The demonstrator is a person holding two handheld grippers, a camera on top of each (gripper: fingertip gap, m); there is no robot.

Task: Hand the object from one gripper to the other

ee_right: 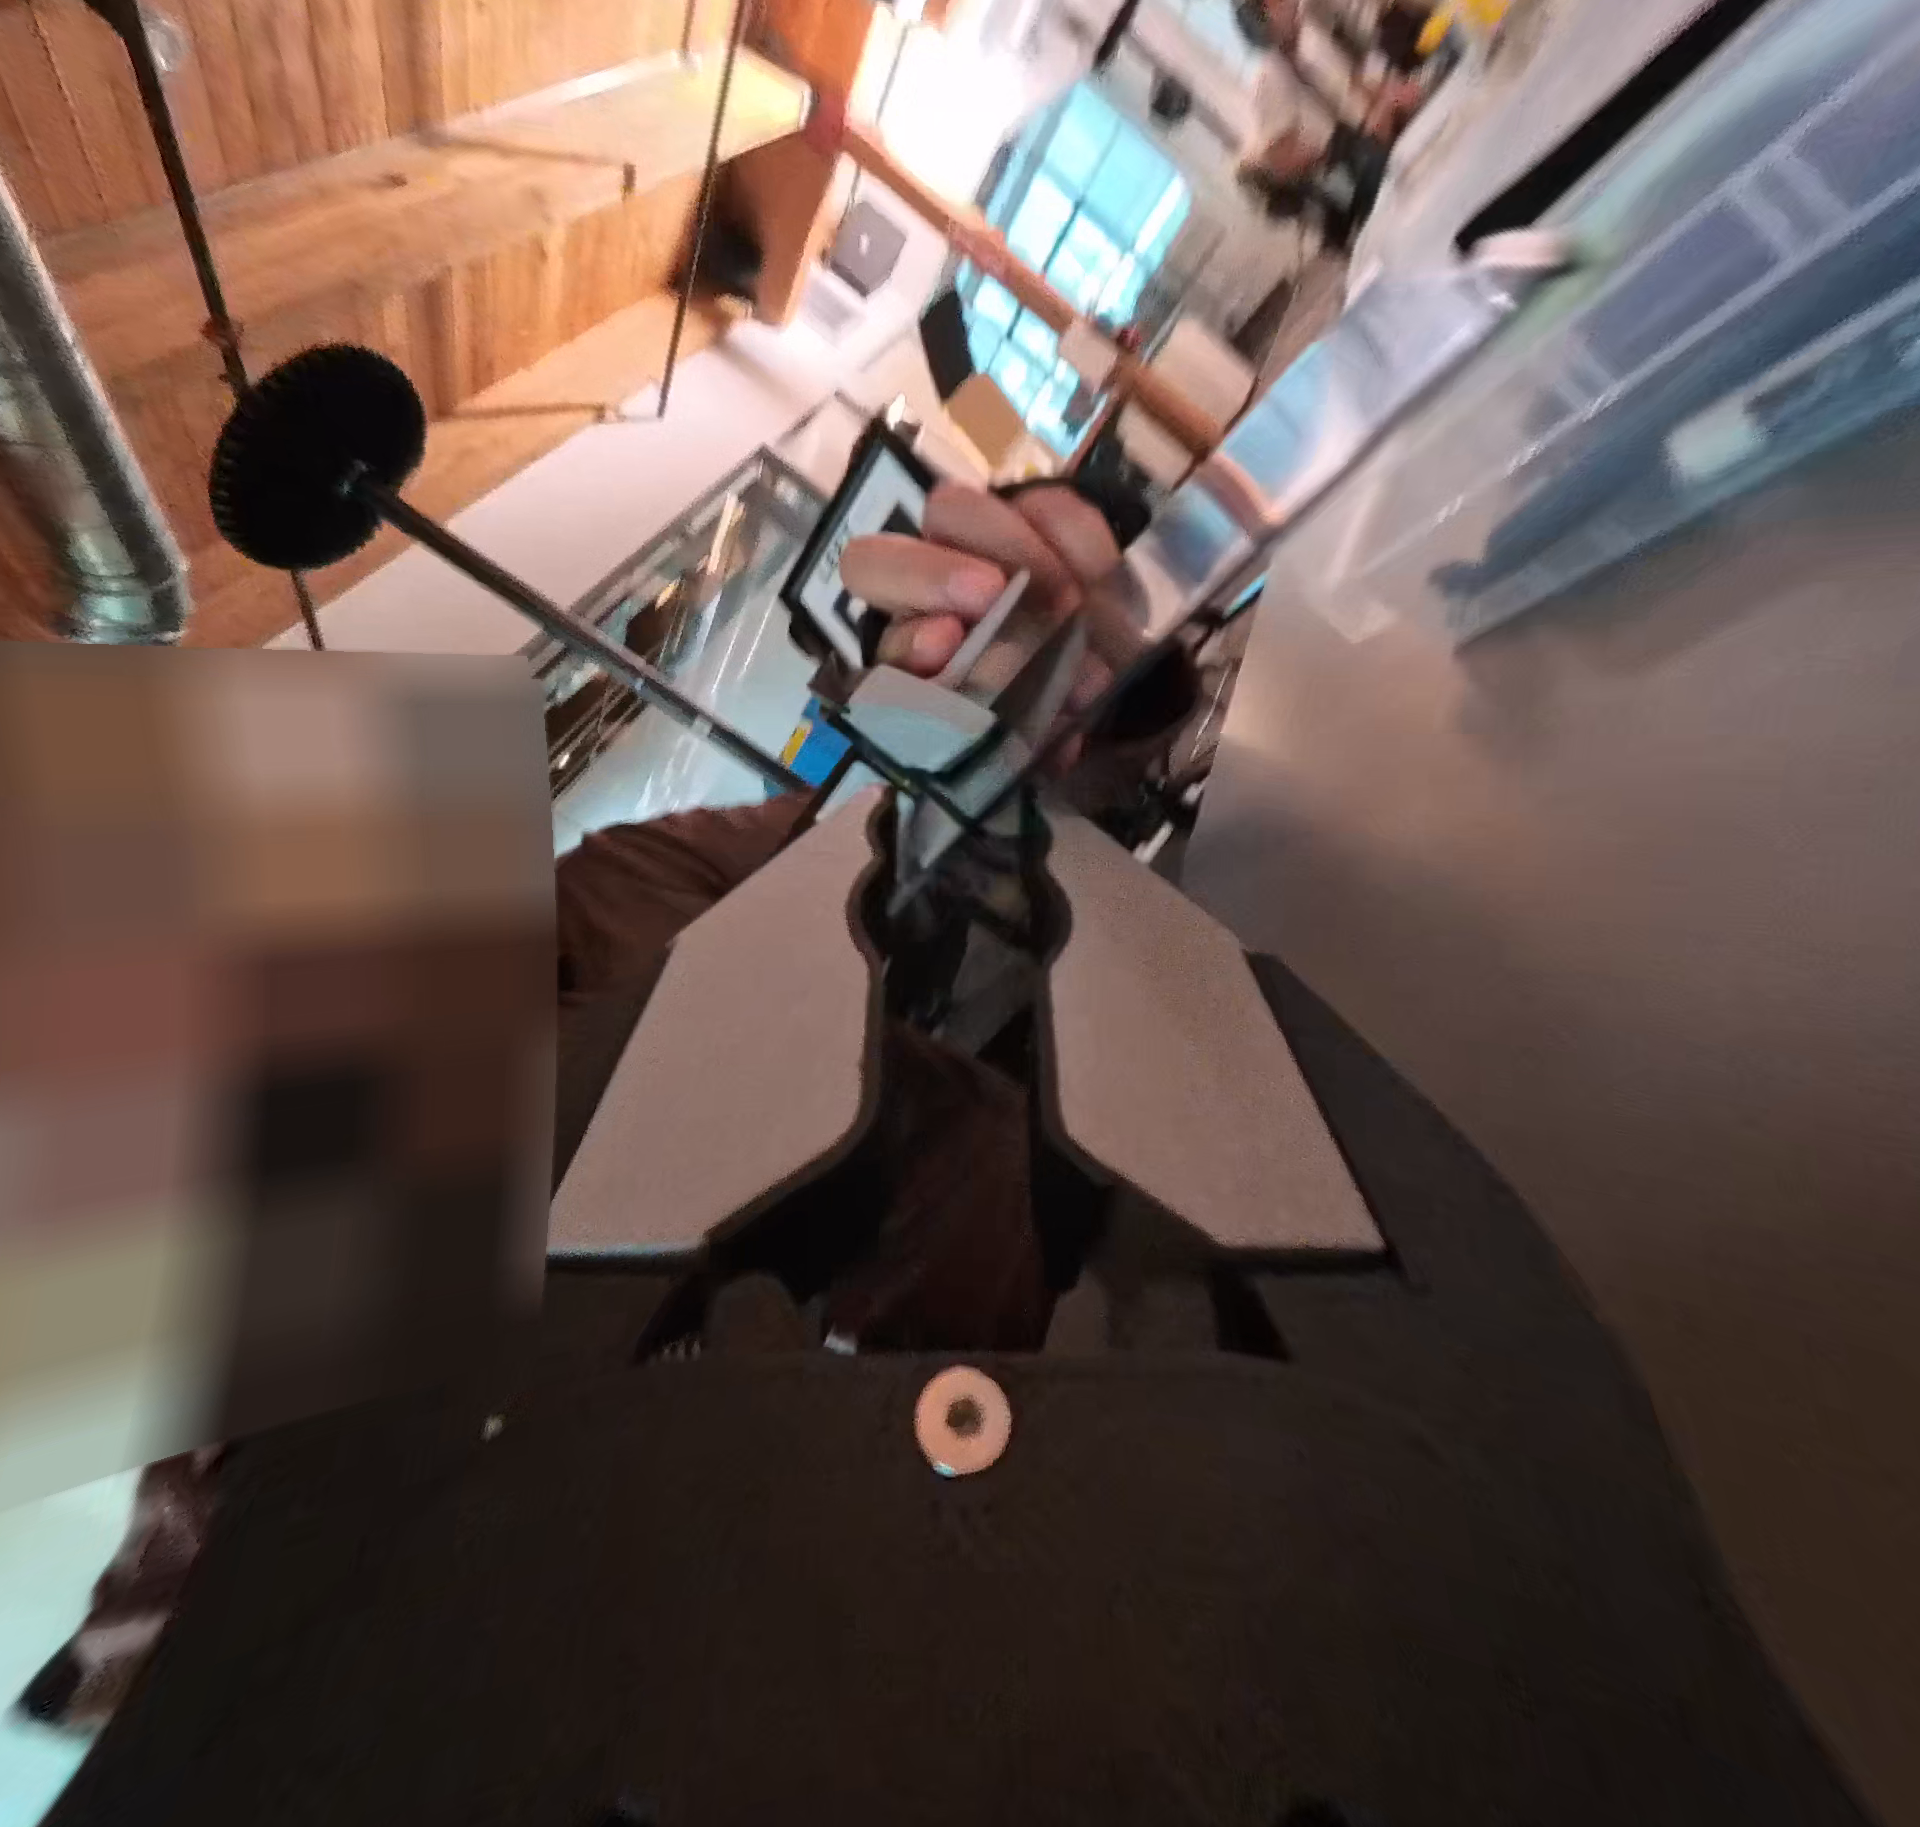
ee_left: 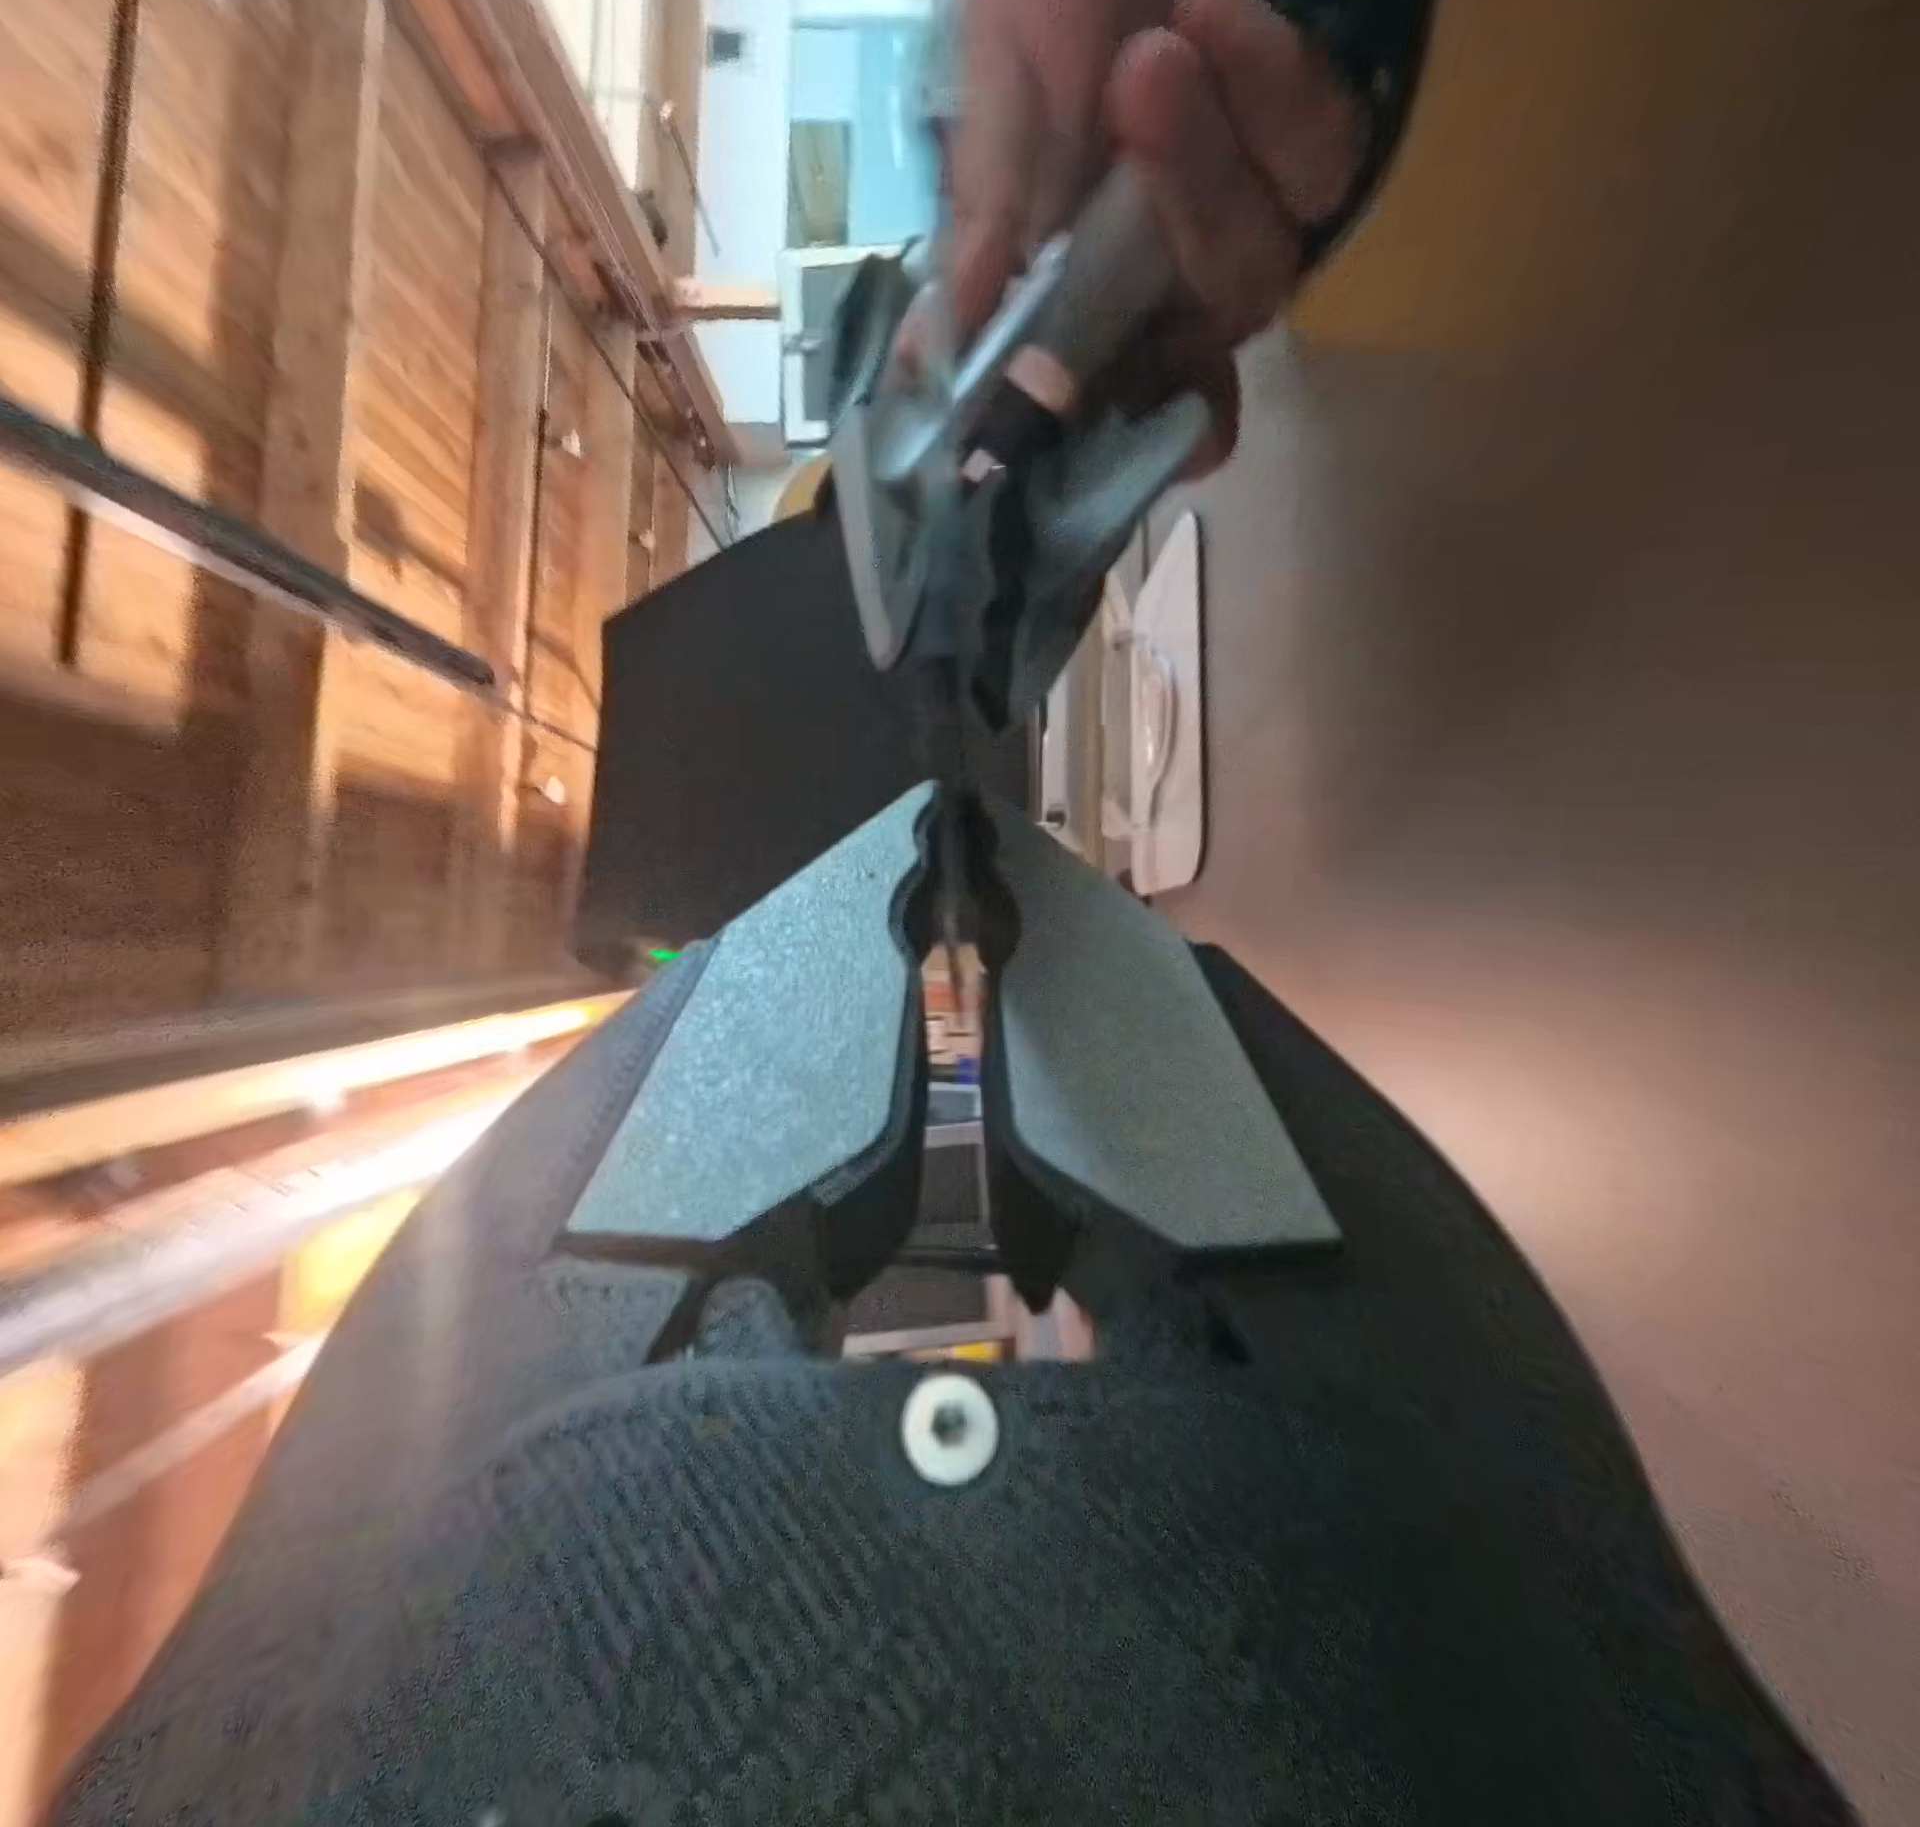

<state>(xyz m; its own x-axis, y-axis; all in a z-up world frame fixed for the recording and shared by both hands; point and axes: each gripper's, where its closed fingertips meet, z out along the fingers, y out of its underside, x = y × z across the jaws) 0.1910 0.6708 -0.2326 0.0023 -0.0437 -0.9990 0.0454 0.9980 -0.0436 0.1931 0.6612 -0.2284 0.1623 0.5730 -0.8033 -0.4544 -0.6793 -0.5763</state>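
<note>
Two grippers meet tip to tip in mid-air, both views blurred and tilted.

Left gripper point(ee_left: 956, 811): jaws pressed almost together, only a narrow slit between the tips. A thin dark strip sits in that slit. From the right wrist view the left gripper point(ee_right: 914, 738) faces the camera, with a hand point(ee_right: 977, 572) wrapped round its handle.

Right gripper point(ee_right: 964, 821): jaws spread, with a clear gap between the tips. Nothing is seen clamped in that gap. In the left wrist view it point(ee_left: 961, 676) hangs just beyond the left tips, gripped by the other hand point(ee_left: 1143, 146); blur hides the spacing of its jaws there.

Rod point(ee_right: 582, 634): thin, dark, straight, with a black toothed wheel point(ee_right: 317, 468) on its far end. It runs down from the wheel to the tips of the left gripper, just beside the right gripper's left finger point(ee_right: 748, 998). Contact with that finger cannot be confirmed. The wheel does not show in the left wrist view.

Surroundings: wood panelling point(ee_left: 312, 427), a black box point(ee_left: 727, 738), a window point(ee_right: 1081, 250), a brown sleeve point(ee_right: 675, 894).
</note>
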